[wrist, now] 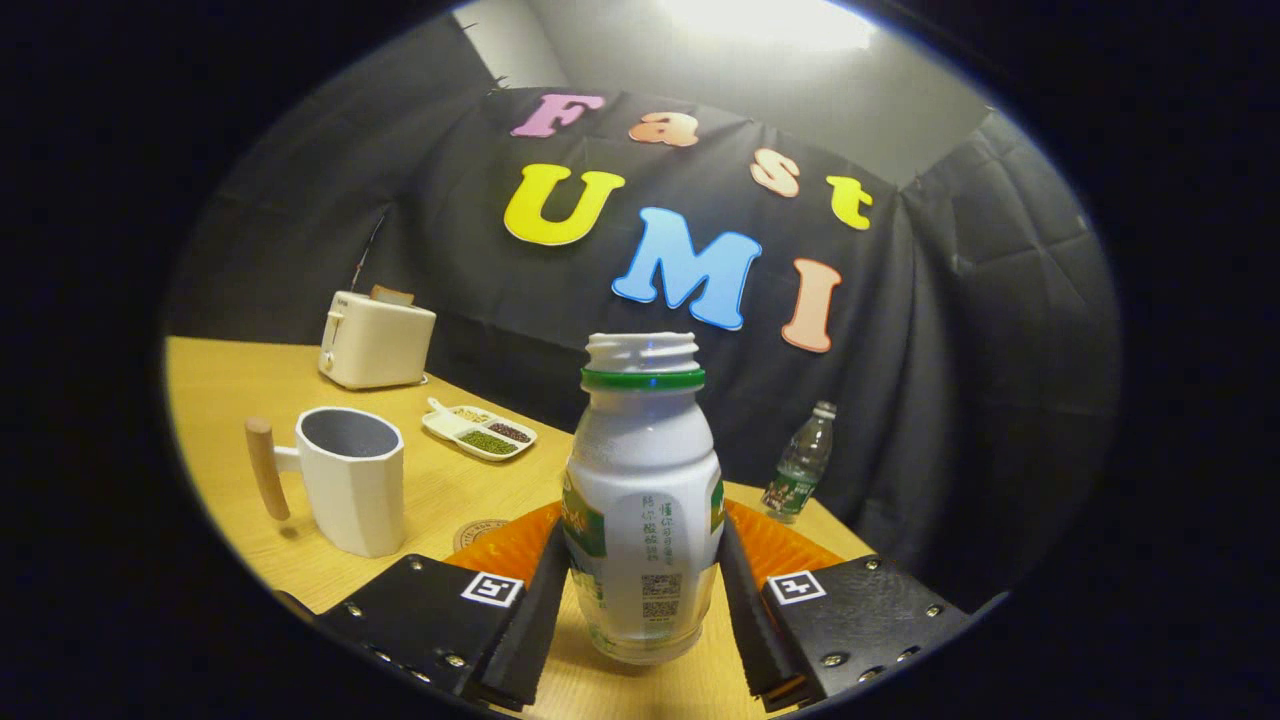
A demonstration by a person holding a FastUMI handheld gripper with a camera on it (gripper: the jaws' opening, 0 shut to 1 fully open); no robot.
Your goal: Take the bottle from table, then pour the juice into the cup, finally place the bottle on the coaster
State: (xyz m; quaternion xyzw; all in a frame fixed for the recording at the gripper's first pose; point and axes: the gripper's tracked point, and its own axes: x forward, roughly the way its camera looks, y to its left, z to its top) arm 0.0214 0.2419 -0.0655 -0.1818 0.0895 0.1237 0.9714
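— Fingers (645, 600) are seen on either side of the bottle (643, 500), one against each flank of its lower body. Are they pressed on it?

— Both appear to be in contact, so the bottle is taken as gripped between them, at about the width of its body. It is held upright and uncapped, with a green ring below the threaded neck. Whether its base is touching the bench (450, 490) cannot be told.

— Where is the cup (350, 480) placed?

— It is seen beyond the left finger, standing on the bench, with a wooden handle turned away from the bottle. A round coaster (482, 533) is partly seen just beside it, between cup and bottle, its near side hidden by the finger.

— What else is found on the bench?

— A toaster (375, 340) is set at the back, a divided tray (478, 430) of grains lies nearer, and a small water bottle (800, 465) stands beyond the right finger against the cloth wall.
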